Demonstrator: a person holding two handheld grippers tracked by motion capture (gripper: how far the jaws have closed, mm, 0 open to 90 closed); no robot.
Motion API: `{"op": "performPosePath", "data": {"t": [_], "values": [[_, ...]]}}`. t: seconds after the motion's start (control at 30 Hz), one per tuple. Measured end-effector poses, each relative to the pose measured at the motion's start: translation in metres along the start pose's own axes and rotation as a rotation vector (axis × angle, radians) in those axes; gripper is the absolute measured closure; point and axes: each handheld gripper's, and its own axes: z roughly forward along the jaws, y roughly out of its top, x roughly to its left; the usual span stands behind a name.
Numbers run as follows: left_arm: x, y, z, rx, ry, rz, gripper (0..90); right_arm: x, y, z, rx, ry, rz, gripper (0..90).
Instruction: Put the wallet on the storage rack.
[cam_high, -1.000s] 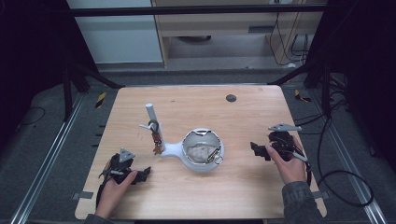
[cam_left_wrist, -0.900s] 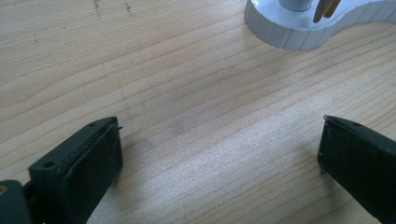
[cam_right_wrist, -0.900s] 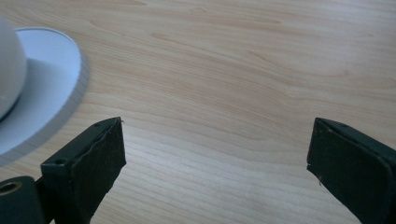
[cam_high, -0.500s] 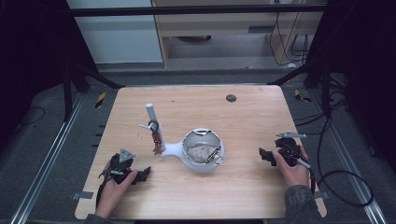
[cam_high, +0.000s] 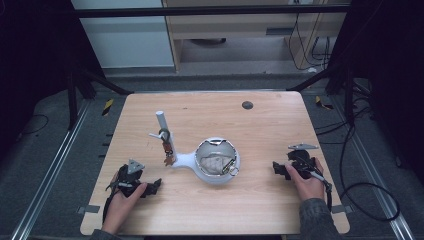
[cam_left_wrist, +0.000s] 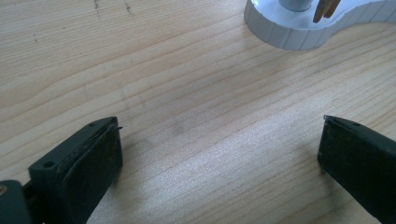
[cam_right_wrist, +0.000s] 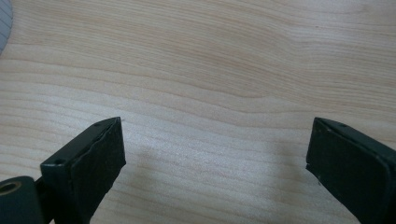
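From the high view, one white stand sits mid-bench, its bowl holding small items too blurred to count, and something small hangs from its post. The left gripper rests near the stand's front left, the right gripper well to its right; neither touches anything, so the work looks either finished or not begun. One dark dot lies behind the stand.

The left gripper view has the jaws wide apart and empty, with the stand's base just ahead.

In the right gripper view the jaws are again spread, over bare wood.
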Motion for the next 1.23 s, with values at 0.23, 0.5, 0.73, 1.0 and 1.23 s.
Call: {"op": "performPosePath", "data": {"t": [0.23,0.5,0.73,1.0,1.23], "values": [[0.000,0.000,0.000,-0.001,-0.001,0.000,0.0,0.003,-0.001,0.004,0.006,0.001,0.000,4.6],[0.000,0.000,0.000,-0.001,-0.001,0.001,0.0,0.007,-0.004,0.009,0.012,0.003,-0.003,3.8],[0.000,0.000,0.000,-0.001,-0.002,0.001,0.0,0.010,-0.006,0.010,-0.004,-0.013,-0.014,2.5],[0.000,0.000,0.000,-0.001,-0.002,0.001,0.0,0.011,-0.017,0.008,-0.074,0.012,-0.036,2.5],[0.001,0.000,0.000,0.001,-0.008,0.007,0.0,0.014,-0.022,0.004,-0.071,0.032,-0.061,2.4]]}}
